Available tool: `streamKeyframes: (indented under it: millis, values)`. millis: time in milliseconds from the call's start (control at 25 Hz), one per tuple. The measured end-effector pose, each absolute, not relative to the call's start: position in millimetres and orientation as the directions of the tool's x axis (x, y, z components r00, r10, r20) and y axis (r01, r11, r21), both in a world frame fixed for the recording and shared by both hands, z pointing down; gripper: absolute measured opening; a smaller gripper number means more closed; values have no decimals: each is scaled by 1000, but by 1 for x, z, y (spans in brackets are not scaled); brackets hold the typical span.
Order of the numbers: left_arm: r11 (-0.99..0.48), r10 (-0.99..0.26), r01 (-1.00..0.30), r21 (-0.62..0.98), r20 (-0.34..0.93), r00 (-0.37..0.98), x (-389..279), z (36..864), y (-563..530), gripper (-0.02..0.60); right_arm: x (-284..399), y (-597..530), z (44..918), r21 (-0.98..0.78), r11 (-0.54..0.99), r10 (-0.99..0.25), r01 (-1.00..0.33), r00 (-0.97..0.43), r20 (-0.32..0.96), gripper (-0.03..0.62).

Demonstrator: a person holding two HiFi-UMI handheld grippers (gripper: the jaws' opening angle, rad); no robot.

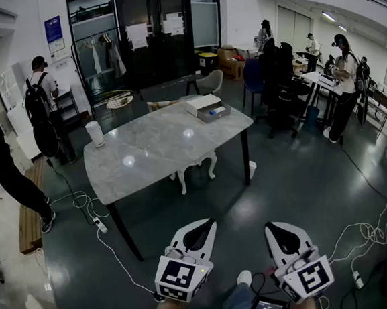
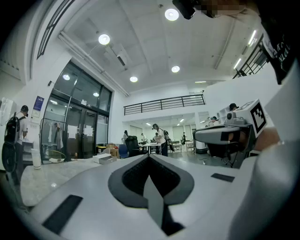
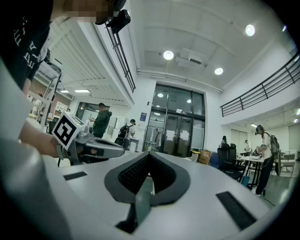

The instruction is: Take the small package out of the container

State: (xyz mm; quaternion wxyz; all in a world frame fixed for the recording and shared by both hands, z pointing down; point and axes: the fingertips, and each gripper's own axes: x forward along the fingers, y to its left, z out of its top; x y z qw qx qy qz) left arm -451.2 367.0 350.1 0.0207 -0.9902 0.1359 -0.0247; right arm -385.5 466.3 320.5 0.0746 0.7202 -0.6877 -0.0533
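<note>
Glossy marble-look table [image 1: 160,153]; shiny dark floor [image 1: 297,188]

The container [image 1: 203,104] was a flat white box. It sat flat on the far right corner of the grey stone table [image 1: 153,150], close to the edge. A lower grey part of it stuck out at the front. In that grey part lay the small package [image 1: 212,113], a tiny thing with a bit of blue on it. It was too far away to see more of it.
</note>
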Motion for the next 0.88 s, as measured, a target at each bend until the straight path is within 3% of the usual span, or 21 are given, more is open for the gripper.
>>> streamKeyframes:
  millis: [400,880]
  values:
    - [-953,-294,-292,-78,12,956,-415,326,350,11,-337,449,303,188,-55,-998,-981,55,-9,25]
    - [-944,-324,-320,-78,36,946,-286,314,288,11,-213,388,290,160,-18,-999,-987,11,-48,25]
